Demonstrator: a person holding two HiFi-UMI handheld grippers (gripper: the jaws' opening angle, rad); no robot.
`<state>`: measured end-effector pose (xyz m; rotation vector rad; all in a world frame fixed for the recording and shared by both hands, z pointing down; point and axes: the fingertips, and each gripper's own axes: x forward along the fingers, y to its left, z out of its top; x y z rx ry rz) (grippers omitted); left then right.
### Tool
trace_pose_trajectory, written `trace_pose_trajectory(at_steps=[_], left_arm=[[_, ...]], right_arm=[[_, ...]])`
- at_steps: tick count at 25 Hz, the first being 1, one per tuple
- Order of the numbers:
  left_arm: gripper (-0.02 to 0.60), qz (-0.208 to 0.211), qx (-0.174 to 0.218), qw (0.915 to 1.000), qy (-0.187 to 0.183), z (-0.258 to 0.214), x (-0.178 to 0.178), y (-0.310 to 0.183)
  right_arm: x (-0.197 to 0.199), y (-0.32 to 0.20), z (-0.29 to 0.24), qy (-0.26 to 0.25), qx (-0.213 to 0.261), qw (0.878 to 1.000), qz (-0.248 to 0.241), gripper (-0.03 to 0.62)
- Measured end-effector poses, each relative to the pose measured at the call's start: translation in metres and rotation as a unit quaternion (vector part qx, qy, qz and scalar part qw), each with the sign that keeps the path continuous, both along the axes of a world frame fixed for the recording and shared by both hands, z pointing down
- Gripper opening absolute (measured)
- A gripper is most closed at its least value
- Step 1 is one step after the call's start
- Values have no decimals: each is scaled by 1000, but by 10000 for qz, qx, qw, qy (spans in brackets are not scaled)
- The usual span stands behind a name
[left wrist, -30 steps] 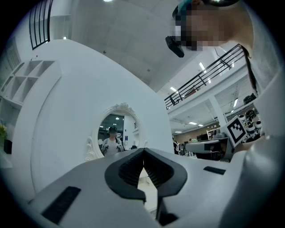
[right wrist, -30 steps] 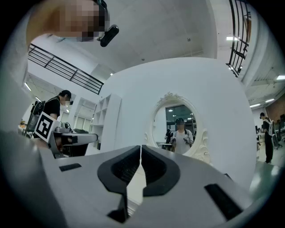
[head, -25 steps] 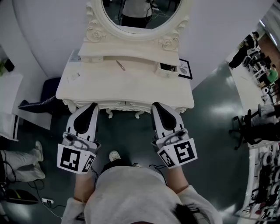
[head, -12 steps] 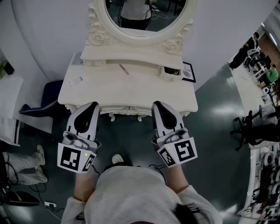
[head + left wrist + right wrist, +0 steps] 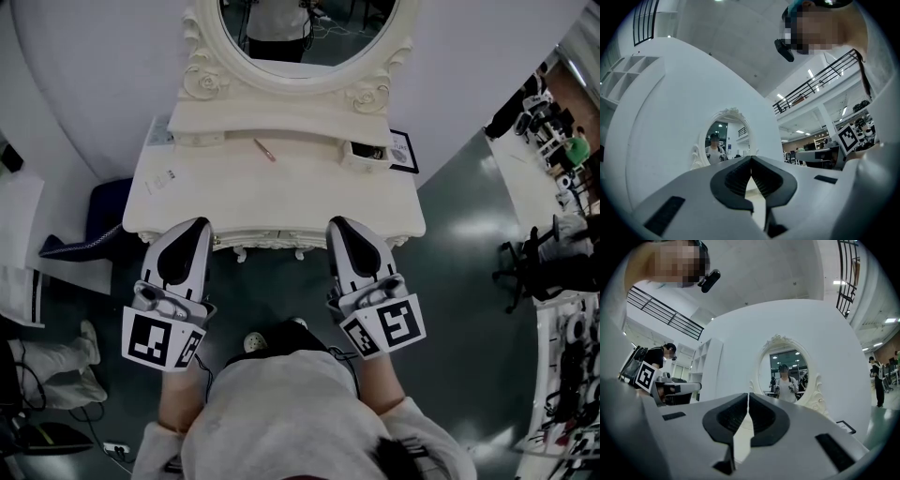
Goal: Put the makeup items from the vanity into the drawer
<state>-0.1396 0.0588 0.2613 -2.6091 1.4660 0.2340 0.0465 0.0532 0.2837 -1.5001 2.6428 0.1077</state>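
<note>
The cream vanity [image 5: 281, 202] stands ahead of me under its oval mirror [image 5: 309, 28]. On its top lie a thin pink makeup stick [image 5: 264, 150] near the back shelf and a small pale item [image 5: 161, 178] at the left. A little open drawer [image 5: 366, 153] at the back right holds dark things. My left gripper [image 5: 192, 225] and right gripper [image 5: 339, 227] hover side by side at the vanity's front edge, both shut and empty. The left gripper view shows its jaws [image 5: 751, 160] closed, and the right gripper's jaws [image 5: 748, 396] meet too.
A framed card [image 5: 401, 150] leans at the vanity's right rear corner. A dark blue bag [image 5: 94, 220] lies on the floor to the left. Desks and office chairs [image 5: 534, 272] stand at the far right. My shoe [image 5: 251, 341] shows below the grippers.
The vanity has drawn slightly nearer, so both gripper tips now overlap its front edge. Both grippers stay shut and empty.
</note>
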Motion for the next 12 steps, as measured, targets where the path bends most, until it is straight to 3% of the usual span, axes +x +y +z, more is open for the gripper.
trace_pose_trajectory(at_steps=[12], left_arm=[[15,-75,10,10000,49,-1,-9,-39]], right_arm=[[1,-42,-2,-56,14,10000,64,25]])
